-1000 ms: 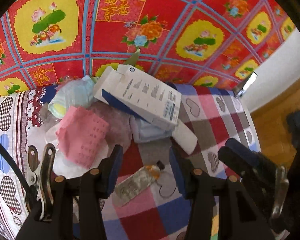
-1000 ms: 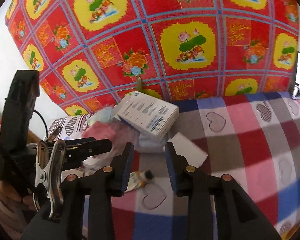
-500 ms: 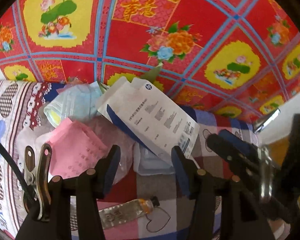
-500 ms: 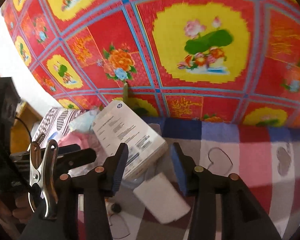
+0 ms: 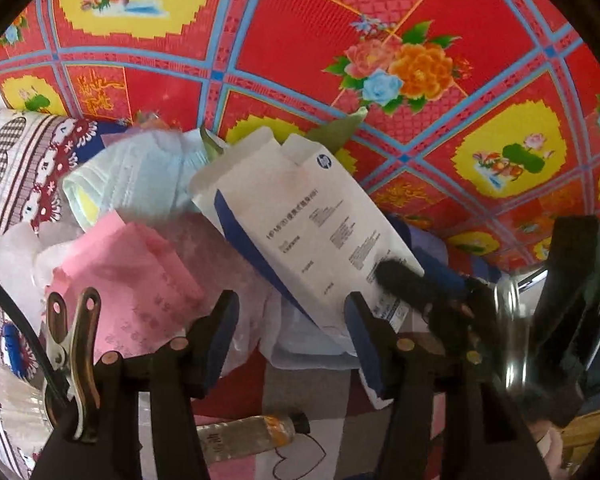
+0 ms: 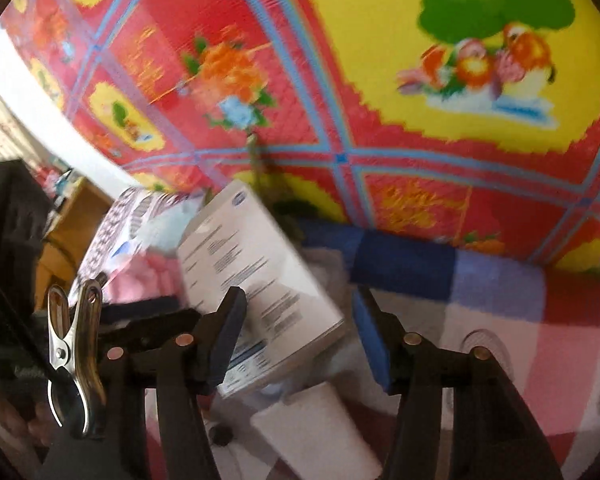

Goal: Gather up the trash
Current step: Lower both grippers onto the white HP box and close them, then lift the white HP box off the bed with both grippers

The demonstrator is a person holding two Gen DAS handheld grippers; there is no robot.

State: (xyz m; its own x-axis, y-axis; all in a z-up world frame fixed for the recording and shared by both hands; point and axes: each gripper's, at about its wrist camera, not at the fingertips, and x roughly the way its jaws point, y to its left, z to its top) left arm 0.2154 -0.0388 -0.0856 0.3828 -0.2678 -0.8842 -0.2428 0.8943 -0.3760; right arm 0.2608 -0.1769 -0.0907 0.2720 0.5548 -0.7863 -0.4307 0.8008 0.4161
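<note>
A heap of trash lies on the checked bed cover. It holds a white box (image 5: 312,232) with a blue stripe, a pink paper bundle (image 5: 128,272), a pale blue padded wad (image 5: 140,176) and clear plastic (image 5: 244,320). A small bottle (image 5: 252,432) with a black cap lies nearer, under my left gripper (image 5: 290,336). That gripper is open above the box's lower edge and touches nothing. My right gripper (image 6: 300,332) has its jaws opening, with the box (image 6: 252,280) corner between them and the pads clear of it. A white flat block (image 6: 316,432) lies below it.
A red flowered cloth (image 5: 300,40) stands behind the heap like a wall. The checked heart sheet (image 6: 500,320) stretches to the right. My right gripper (image 5: 420,280) reaches over the box from the right in the left wrist view. A wooden floor (image 6: 72,220) shows at far left.
Both grippers have come down and closer to the heap. The right jaws have widened, and the box now fills more of both views. The bottle has slid to the bottom of the left view.
</note>
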